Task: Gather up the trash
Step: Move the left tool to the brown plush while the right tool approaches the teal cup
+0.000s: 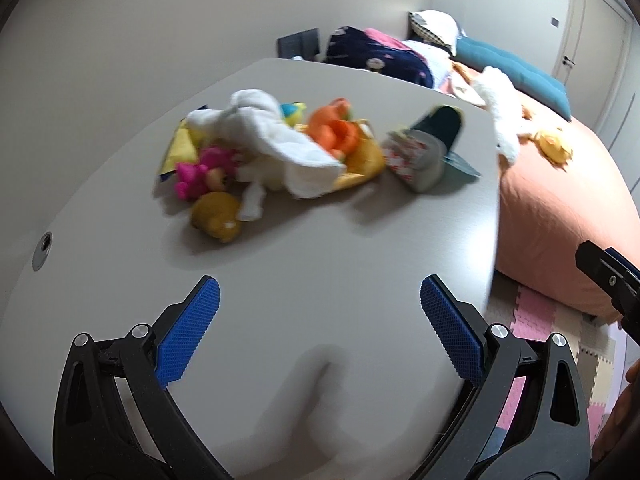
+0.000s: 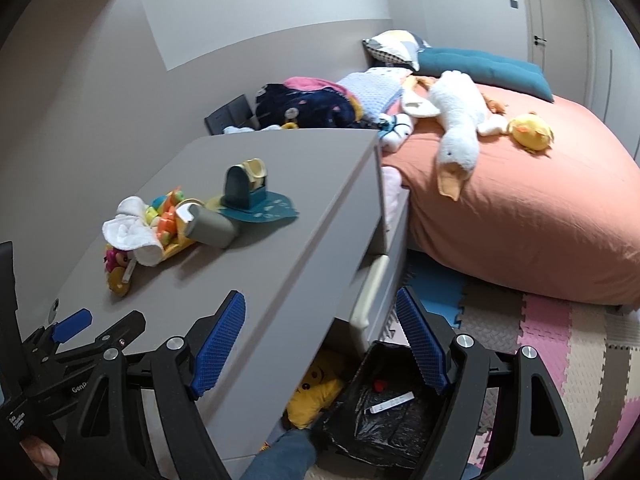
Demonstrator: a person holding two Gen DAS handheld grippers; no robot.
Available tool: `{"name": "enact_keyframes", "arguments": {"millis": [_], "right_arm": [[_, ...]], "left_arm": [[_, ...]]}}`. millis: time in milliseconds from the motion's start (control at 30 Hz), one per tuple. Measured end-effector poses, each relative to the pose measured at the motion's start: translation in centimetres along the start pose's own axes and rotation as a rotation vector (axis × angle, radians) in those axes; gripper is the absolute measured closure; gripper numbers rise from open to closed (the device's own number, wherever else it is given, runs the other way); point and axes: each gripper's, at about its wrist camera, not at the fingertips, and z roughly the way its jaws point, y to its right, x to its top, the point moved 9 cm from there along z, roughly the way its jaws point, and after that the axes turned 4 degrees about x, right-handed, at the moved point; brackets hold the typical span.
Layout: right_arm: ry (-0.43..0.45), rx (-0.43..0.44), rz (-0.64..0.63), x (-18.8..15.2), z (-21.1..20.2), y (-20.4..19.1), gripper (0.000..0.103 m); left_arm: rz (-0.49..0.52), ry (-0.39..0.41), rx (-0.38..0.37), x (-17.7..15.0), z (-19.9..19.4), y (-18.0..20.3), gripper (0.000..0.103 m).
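Note:
My left gripper hangs open over the grey desk, with only bare desktop between its blue pads. Further back lies a heap: a crumpled white cloth, a pink toy, a yellow toy, an orange toy and a small white strip. My right gripper is open too and holds nothing; it sits over the desk's right edge. Below it on the floor stands a bin lined with a black bag, with a white strip and a red scrap inside.
A grey slipper and a dark one on a teal paper lie by the heap. Right of the desk is a bed with an orange cover, a plush goose and pillows. Foam mats cover the floor. A yellow plush lies under the desk.

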Motion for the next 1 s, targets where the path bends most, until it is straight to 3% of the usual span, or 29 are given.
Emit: {"name": "enact_keyframes", "arguments": {"millis": [200, 533, 867, 1000], "right_arm": [[-0.013, 0.036, -0.051, 0.7, 2.0, -3.0, 0.025], [0.005, 0.042, -0.024, 3.7, 5.1, -4.2, 0.025], [-0.009, 0.043, -0.02, 5.5, 8.3, -4.7, 0.025], [-0.013, 0.049, -0.03, 6.0, 9.4, -5.2, 0.025]], "left_arm": [[-0.032, 0.003, 0.029, 0.9, 1.2, -3.4, 0.006], [-0.087, -0.034, 0.026, 1.9, 4.5, -7.8, 0.029], [-0.062, -0.06, 0.011, 2.6, 7.1, -8.0, 0.036], [-0.063, -0.065, -0.004, 2.9, 7.9, -8.1, 0.045]]}}
